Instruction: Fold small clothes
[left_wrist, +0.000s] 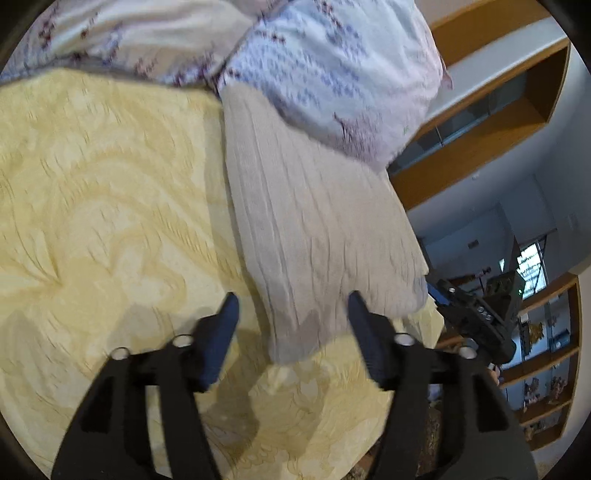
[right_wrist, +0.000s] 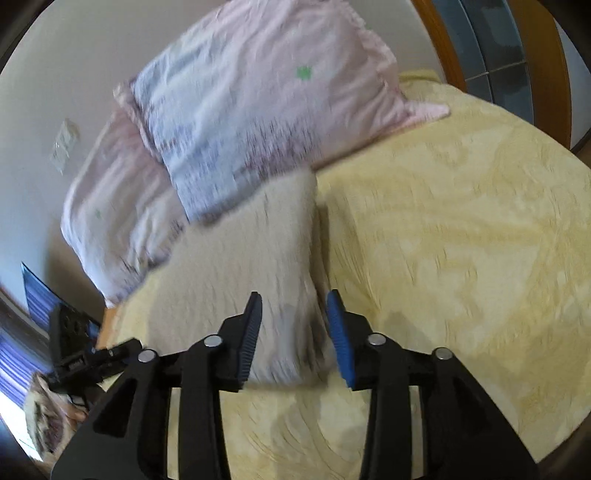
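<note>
A beige ribbed garment (left_wrist: 314, 229) lies flat on the yellow bedspread (left_wrist: 103, 206), its far end under the pillows. My left gripper (left_wrist: 291, 306) is open, jaws wide apart over the garment's near corner, holding nothing. In the right wrist view the garment (right_wrist: 251, 266) lies ahead on the bedspread (right_wrist: 461, 258). My right gripper (right_wrist: 293, 306) is open, its jaws either side of the garment's near edge and not closed on it. The right gripper also shows in the left wrist view (left_wrist: 476, 314), off the bed's right side.
Two floral pink-and-blue pillows (right_wrist: 258, 99) lean at the head of the bed over the garment's far end. Wooden wall shelves (left_wrist: 491, 122) stand beyond the bed's right edge. A laptop or screen (right_wrist: 48, 306) sits at far left by the bed.
</note>
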